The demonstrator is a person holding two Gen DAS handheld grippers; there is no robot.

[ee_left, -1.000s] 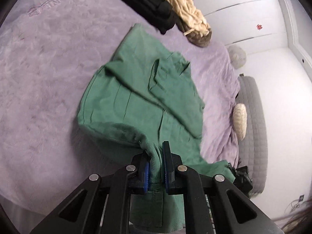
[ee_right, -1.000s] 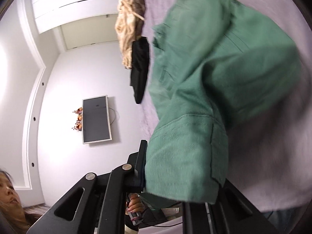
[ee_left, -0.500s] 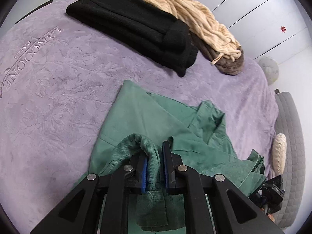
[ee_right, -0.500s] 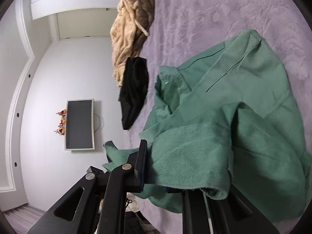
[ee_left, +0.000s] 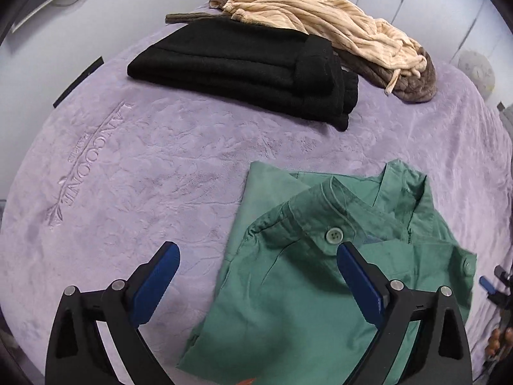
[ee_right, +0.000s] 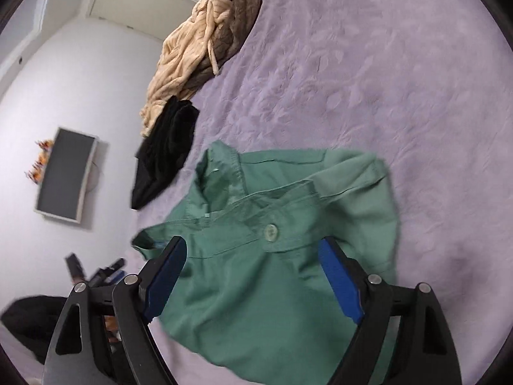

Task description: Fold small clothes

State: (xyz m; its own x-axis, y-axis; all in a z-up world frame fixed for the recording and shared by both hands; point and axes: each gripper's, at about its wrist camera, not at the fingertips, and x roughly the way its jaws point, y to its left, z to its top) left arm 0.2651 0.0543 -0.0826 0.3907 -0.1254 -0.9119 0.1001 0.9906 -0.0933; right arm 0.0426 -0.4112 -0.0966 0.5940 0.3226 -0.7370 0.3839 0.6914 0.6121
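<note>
A small green garment (ee_left: 304,288) with a button band lies folded on the purple blanket (ee_left: 144,166); it also shows in the right wrist view (ee_right: 272,256). My left gripper (ee_left: 256,279) is open and empty, hovering over the garment's left edge. My right gripper (ee_right: 253,276) is open and empty above the garment's near part. Nothing is held between either pair of blue pads.
A folded black garment (ee_left: 250,70) and a loose beige and brown knit (ee_left: 336,29) lie at the far side of the bed; both show in the right wrist view, black (ee_right: 166,147) and beige (ee_right: 198,48). A wall screen (ee_right: 64,179) hangs at the left.
Both grippers have opened and let go of the green garment, which now lies folded over on the blanket. Both views have drawn back above it.
</note>
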